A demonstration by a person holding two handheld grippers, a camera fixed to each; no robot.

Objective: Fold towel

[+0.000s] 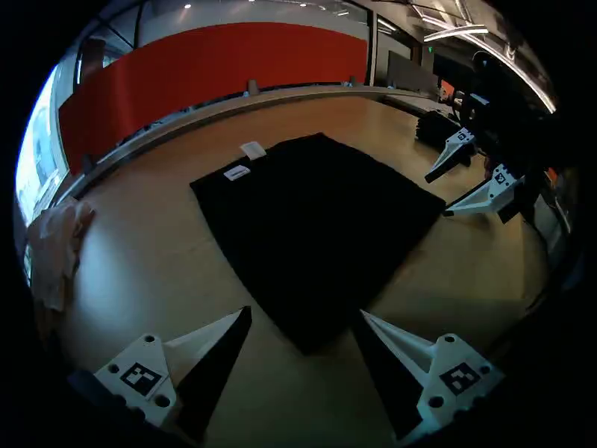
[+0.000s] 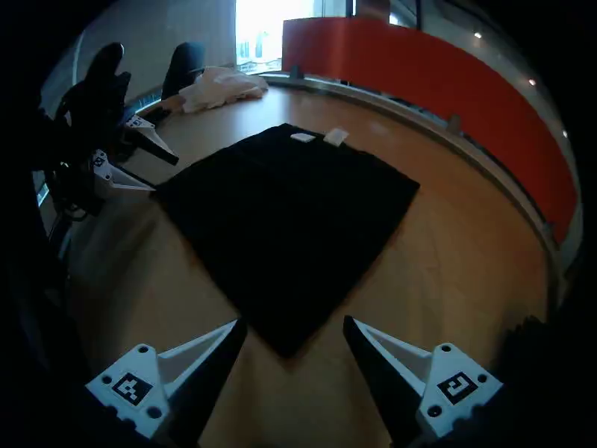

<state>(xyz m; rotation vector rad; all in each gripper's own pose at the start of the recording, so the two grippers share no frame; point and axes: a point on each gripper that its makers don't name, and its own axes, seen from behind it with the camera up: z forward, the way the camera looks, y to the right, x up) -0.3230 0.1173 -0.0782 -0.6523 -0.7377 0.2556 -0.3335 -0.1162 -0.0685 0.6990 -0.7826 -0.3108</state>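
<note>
A black towel (image 1: 313, 231) (image 2: 287, 216) lies flat on the wooden table (image 1: 149, 254) (image 2: 463, 246), with a white label (image 1: 236, 173) (image 2: 302, 137) near its far corner. My left gripper (image 1: 301, 313) is open, its fingers to either side of the towel's near corner and holding nothing. It also appears at the left of the right gripper view (image 2: 165, 175), open beside a towel corner. My right gripper (image 2: 293, 322) is open over the opposite near corner, fingers apart and nothing between them. In the left gripper view it is at the right (image 1: 436, 196), open at the towel's edge.
A small white item (image 1: 254, 149) (image 2: 336, 136) lies just beyond the towel's far corner. A heap of pale cloth (image 1: 56, 246) (image 2: 220, 86) rests at the table's edge. A red partition (image 1: 216, 67) (image 2: 448, 89) runs behind the table's raised rim.
</note>
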